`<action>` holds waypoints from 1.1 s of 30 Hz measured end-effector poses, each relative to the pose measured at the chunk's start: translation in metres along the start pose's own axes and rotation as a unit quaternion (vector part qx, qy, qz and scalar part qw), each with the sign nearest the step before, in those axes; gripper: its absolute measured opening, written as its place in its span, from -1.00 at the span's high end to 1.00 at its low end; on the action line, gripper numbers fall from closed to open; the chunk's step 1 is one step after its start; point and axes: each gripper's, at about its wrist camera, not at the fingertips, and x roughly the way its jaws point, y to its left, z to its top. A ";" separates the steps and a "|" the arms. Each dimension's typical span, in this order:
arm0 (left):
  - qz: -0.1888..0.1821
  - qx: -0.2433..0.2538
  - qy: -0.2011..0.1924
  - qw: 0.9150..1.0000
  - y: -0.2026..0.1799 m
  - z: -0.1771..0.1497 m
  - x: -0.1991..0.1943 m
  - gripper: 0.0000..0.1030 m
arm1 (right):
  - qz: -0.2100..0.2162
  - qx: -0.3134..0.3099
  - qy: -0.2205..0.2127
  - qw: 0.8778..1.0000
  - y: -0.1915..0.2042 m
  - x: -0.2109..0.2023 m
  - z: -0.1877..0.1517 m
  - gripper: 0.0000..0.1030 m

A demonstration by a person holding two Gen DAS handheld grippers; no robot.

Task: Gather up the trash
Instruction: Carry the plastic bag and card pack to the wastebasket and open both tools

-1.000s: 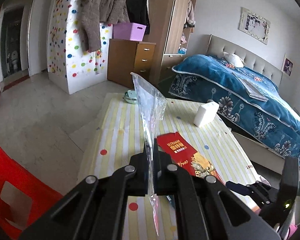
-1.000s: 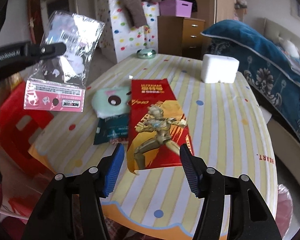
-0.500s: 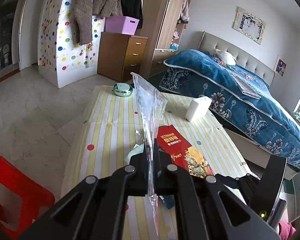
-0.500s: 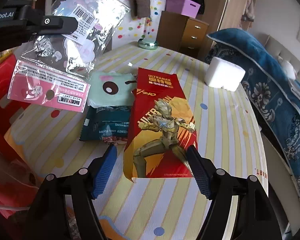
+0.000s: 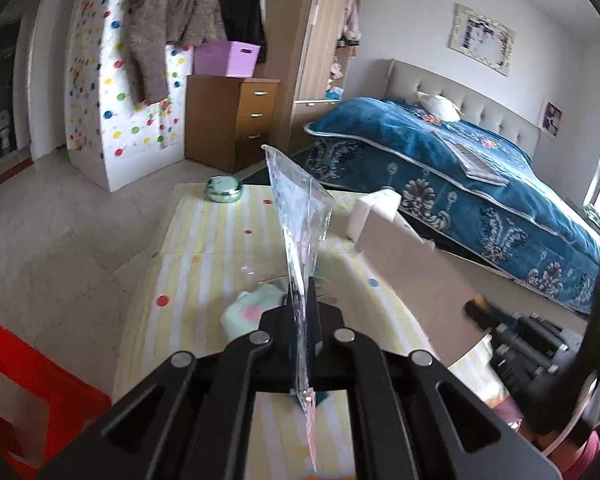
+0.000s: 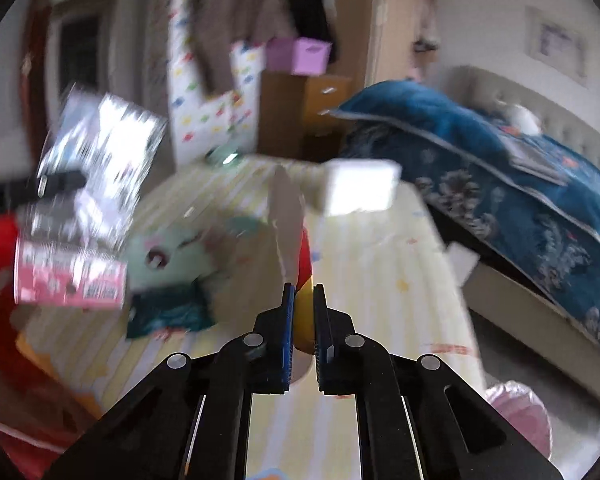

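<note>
Since the earlier frame, my right claw (image 6: 302, 316) has closed on the red-and-gold glossy card packet (image 6: 300, 264), lifting it edge-on above the yellow-striped bench (image 6: 380, 280). My left claw (image 5: 302, 320) pinches the clear plastic wrapper (image 5: 300, 216). At 10 o'clock lies a mint-green pouch (image 6: 172, 252), blurred.

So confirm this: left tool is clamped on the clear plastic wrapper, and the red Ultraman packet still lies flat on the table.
Not flat: the right wrist view shows the right tool shut on the red Ultraman packet, lifted on edge. The left tool does clamp the clear plastic wrapper.
</note>
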 end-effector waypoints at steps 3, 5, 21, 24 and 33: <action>-0.019 0.021 0.002 1.000 -0.021 -0.001 0.006 0.98 | -0.002 0.031 -0.008 0.999 -0.021 -0.012 0.001 0.83; -0.035 0.039 0.002 0.999 -0.039 -0.003 0.011 0.98 | -0.003 0.049 -0.012 0.999 -0.039 -0.031 -0.002 0.83; -0.170 0.202 0.024 0.964 -0.232 -0.037 0.049 0.98 | -0.118 0.124 -0.024 0.985 -0.144 -0.127 -0.053 0.83; -0.193 0.225 0.033 0.955 -0.270 -0.046 0.057 0.98 | -0.151 0.141 -0.013 0.978 -0.167 -0.135 -0.066 0.83; -0.233 0.265 0.070 0.933 -0.350 -0.071 0.092 0.98 | -0.204 0.211 0.018 0.956 -0.234 -0.141 -0.107 0.83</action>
